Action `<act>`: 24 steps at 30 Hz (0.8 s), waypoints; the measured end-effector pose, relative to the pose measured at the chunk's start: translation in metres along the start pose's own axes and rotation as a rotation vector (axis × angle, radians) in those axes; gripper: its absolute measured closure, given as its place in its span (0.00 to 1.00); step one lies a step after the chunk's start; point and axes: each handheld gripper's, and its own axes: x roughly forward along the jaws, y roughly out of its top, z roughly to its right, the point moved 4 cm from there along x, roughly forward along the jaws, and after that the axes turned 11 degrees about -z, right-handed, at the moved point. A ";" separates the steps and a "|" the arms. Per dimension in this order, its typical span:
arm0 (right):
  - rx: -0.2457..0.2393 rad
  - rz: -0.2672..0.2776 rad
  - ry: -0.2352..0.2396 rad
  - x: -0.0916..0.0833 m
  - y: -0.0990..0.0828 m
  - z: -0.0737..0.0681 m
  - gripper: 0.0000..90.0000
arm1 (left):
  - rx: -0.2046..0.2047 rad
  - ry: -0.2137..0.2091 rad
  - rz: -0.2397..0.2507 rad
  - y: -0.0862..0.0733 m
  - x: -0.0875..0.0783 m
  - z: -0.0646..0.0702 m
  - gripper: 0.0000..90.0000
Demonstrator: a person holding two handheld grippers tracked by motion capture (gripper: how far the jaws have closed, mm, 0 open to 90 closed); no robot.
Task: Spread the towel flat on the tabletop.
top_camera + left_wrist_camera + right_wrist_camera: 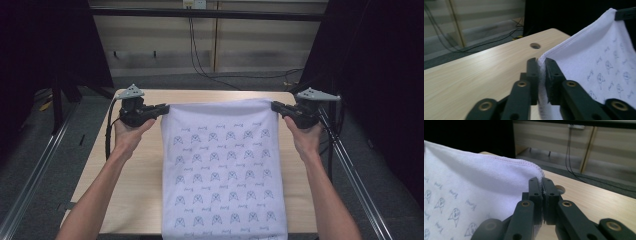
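Step in hand: cloth lifted by its two far corners, likely the start of a fold or a spread. White printed cloth (225, 170) centre frame in the high view, top edge stretched taut between the tools, the rest draped down over the wooden table (135, 200) and off its near edge.

Left gripper (164, 108) at upper left of the cloth, jaws clenched on the corner hem; the left gripper view shows the hem pinched between the pads (552, 75). Right gripper (276, 106) at upper right, likewise clamped on the other corner, pads (550, 195) pressed tight on the stitched edge in the right gripper view.

Next move, as a judgement: carry both corners together at even height, tension kept, so the edge lands straight; uneven travel would skew the fold.

Hard to read: lower hem cut off at the bottom of the frame; whether the cloth is one layer or doubled, perhaps doubled, not clear. Sides of frame dark.
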 end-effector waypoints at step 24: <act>-0.021 -0.347 0.185 0.031 -0.149 -0.032 0.68 | -0.010 -0.195 -0.250 -0.128 0.058 0.045 0.77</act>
